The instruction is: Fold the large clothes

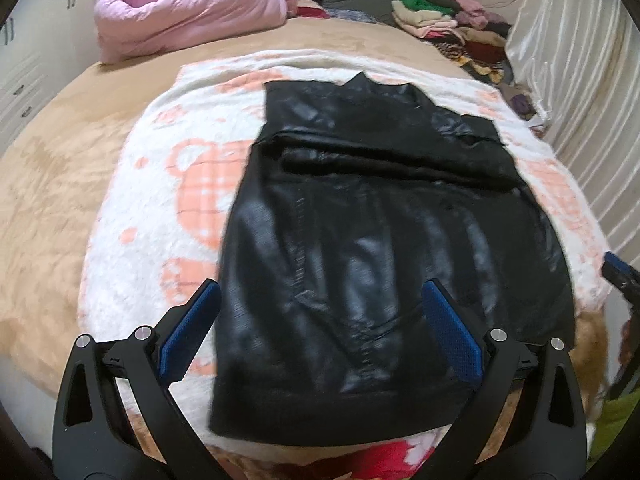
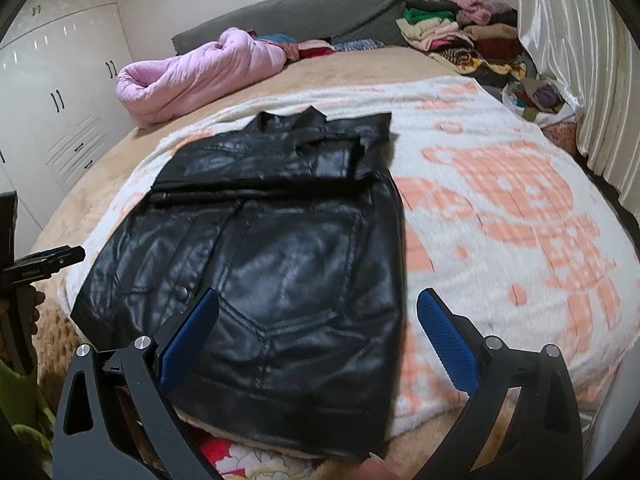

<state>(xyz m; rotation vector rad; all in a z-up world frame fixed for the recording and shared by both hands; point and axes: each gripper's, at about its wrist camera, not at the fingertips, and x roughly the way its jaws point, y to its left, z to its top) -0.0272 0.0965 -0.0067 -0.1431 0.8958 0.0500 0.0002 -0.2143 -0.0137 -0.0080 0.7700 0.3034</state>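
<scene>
Your black jacket (image 1: 384, 248) lies at the blanket's (image 1: 160, 184) near edge, sleeves apparently folded in, body fold left; both your left gripper (image 1: 320, 336) and right gripper (image 2: 318, 340) gape wide, holding nothing.

Legible text: we find none. One small pale marking sits on the left hand-held gripper (image 2: 44, 266) at 9 o'clock in the right wrist view, too blurred to read. We see no labels, brands or numbers elsewhere.

Jacket (image 1: 380, 264) lies flat on the blanket (image 1: 168, 184), directly ahead of both grippers, collar at the far end. Quilt (image 1: 188, 12) lies beyond, ahead-left; clothes pile (image 1: 452, 28) ahead-right, beside the curtain (image 1: 580, 72). Wardrobe (image 2: 56, 92) stands far left.
</scene>
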